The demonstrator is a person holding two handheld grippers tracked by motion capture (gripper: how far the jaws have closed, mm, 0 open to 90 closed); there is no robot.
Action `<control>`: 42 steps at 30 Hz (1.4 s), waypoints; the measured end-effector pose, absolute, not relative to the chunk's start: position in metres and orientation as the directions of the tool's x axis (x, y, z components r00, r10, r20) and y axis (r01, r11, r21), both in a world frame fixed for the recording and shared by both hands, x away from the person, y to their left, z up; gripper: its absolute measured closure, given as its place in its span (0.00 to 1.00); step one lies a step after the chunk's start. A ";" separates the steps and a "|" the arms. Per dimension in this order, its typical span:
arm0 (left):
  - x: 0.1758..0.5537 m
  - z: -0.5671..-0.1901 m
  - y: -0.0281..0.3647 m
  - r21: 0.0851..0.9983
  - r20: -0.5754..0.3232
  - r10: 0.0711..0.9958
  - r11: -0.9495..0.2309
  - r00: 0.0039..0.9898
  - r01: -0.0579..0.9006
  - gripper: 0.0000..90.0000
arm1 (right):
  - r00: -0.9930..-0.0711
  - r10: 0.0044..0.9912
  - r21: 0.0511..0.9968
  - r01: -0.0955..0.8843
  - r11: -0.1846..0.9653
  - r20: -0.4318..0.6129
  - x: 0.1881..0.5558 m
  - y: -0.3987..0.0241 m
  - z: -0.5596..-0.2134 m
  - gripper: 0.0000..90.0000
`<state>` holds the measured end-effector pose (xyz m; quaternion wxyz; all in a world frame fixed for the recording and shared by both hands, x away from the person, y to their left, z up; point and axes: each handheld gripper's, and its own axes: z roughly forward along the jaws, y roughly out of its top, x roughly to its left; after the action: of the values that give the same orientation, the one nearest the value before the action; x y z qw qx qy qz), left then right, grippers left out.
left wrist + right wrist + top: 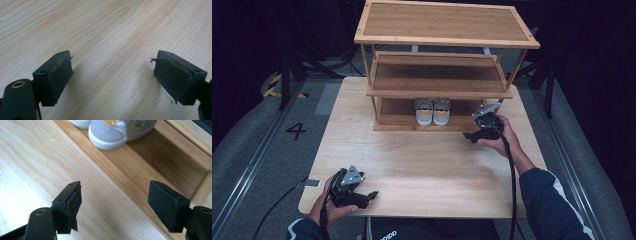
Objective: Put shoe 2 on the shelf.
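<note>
A three-tier bamboo shoe rack [446, 41] stands at the far side of the wooden table [412, 160]. A pair of grey-and-white shoes with yellow patches [432, 111] sits on its bottom shelf [150, 167], toes toward me. My right gripper [469, 135] hovers just in front of the rack's right end, to the right of the shoes; in the right gripper view its jaws [115, 186] stand open and empty, with one shoe [117, 131] ahead. My left gripper [372, 195] rests near the table's front left edge, open [112, 60] over bare wood.
The rack's upper two shelves are bare. A small white tag [312, 183] lies at the table's front left corner. On the grey floor to the left are a painted "4" [296, 131] and yellow-black tape [274, 85]. Cables trail from both grippers.
</note>
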<state>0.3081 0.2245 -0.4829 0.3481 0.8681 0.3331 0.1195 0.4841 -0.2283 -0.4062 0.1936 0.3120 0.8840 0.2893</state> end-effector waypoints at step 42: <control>0.307 -0.483 0.224 0.683 -0.018 0.671 -0.532 0.741 0.499 0.17 | -0.733 0.663 0.654 0.430 0.623 -0.150 0.363 -0.355 -0.454 0.26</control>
<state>0.3071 0.2238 -0.4826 0.3459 0.8665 0.3378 0.1243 0.3626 -0.3548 -0.4545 0.1923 0.3105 0.8800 0.3036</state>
